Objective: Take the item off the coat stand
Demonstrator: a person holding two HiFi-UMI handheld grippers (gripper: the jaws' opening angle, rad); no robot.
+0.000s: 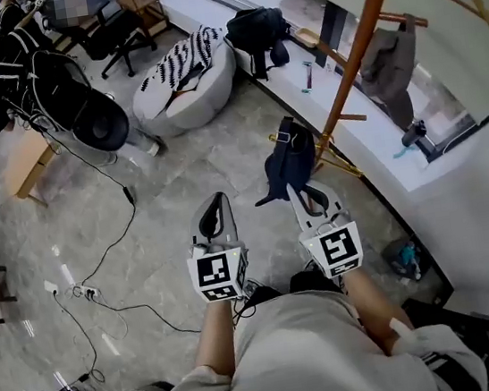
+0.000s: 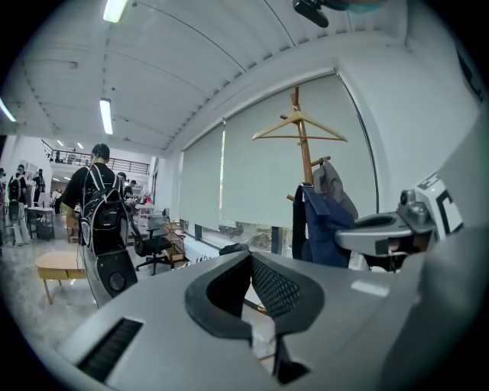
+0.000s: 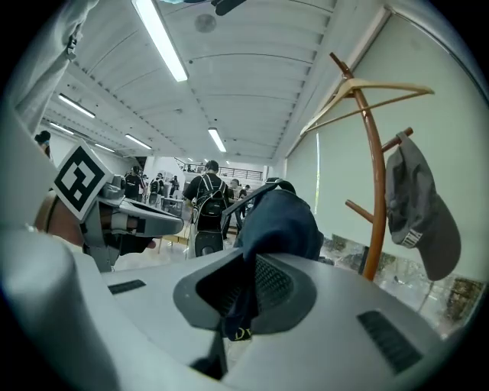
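Tightly, right gripper (image 3: 243,294) pinches bag (image 3: 281,221).

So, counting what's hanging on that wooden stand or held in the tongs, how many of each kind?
Bag: 1, in the right tongs
Cap: 1
Hanger: 1
Total: 3

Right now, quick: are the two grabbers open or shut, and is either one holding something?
Left gripper: closed, nothing in it.
Right gripper: closed, holding the dark blue bag.
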